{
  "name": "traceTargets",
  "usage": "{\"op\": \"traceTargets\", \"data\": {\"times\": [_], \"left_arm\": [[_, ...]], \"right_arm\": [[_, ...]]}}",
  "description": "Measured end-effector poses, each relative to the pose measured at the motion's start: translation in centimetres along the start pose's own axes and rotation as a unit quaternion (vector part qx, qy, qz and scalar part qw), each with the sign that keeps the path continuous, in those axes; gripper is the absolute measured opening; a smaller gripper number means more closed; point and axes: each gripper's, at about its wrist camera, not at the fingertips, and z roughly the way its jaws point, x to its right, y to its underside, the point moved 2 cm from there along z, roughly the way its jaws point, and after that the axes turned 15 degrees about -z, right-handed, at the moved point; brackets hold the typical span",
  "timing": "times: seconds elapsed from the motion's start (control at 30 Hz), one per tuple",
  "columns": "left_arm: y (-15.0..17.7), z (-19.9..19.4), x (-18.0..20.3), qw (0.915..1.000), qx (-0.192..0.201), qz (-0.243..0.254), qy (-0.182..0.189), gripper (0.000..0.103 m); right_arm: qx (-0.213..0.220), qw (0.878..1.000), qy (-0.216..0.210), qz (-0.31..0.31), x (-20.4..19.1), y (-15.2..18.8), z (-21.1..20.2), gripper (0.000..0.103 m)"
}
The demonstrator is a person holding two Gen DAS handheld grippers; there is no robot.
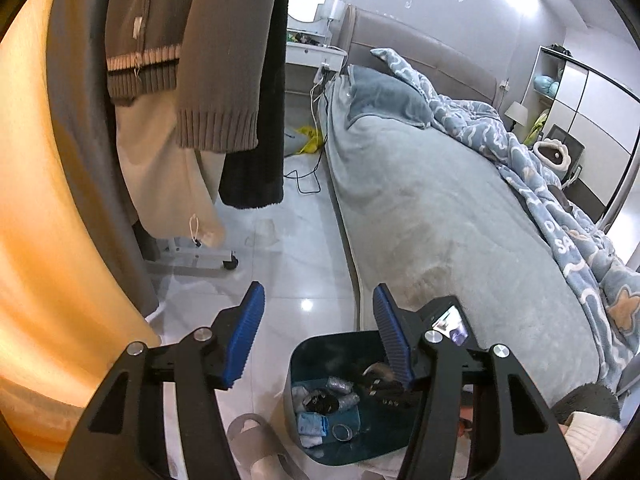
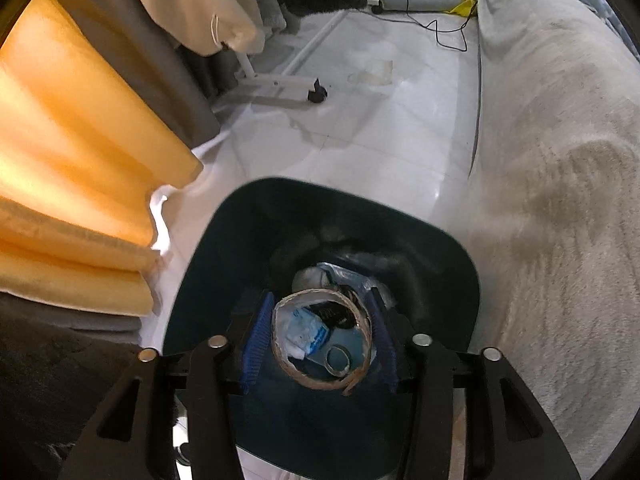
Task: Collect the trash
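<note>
Right gripper [image 2: 320, 338]: blue ribbed pads pinch a brown cardboard tape-roll ring [image 2: 362, 322] from both sides, held over the open mouth of the bin.
Cardboard ring: sits between the jaws, its opening facing the camera, one torn end sticking out at its lower right edge.
Dark teal plastic trash bin [image 2: 224, 240]: directly ahead of and beneath the right jaws; stands on the white tiled floor [image 2: 360, 128] just beside the bed.
Bin contents: crumpled blue-and-white wrappers [image 2: 308, 332] and a small metal ring [image 2: 338, 358], seen through the cardboard ring.
Left gripper [image 1: 318, 312]: jaws spread wide, nothing between them; the bin [image 1: 298, 364] lies below and ahead.
Grey fleece-covered bed [image 1: 460, 200]: right of both jaws.
Orange curtain [image 2: 72, 128]: left of the right jaws.
Hanging brown knit sweater [image 1: 216, 60]: above and ahead of the left jaws.
</note>
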Motion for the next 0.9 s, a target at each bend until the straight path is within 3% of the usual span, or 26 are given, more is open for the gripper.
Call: {"op": "traceTargets", "data": {"times": [0.07, 0.27, 0.63, 0.8, 0.9], "left_arm": [[-0.1, -0.1, 0.2, 1.0, 0.004, 0.002, 0.0, 0.059], [-0.1, -0.7, 1.1, 0.9996, 0.02, 0.018, -0.003, 0.059], [0.1, -1.6, 3.2, 0.9984, 0.049, 0.025, -0.011, 0.067], [0.6, -2.3, 5.1, 0.9977, 0.059, 0.032, -0.011, 0.073], [1.2, -2.8, 6.4, 0.997, 0.068, 0.034, -0.009, 0.084]], "right_arm": [[-0.01, 1.0, 0.001, -0.001, 0.0, 0.3, 0.5, 0.074], [-0.002, 1.0, 0.014, -0.003, -0.3, 0.5, -0.4, 0.079], [0.109, 0.992, 0.059, 0.029, 1.1, 2.1, -9.7, 0.091], [0.175, 0.978, 0.101, 0.051, 1.8, 4.3, -15.7, 0.098], [0.212, 0.967, 0.131, 0.061, 2.4, 6.3, -19.7, 0.099]]}}
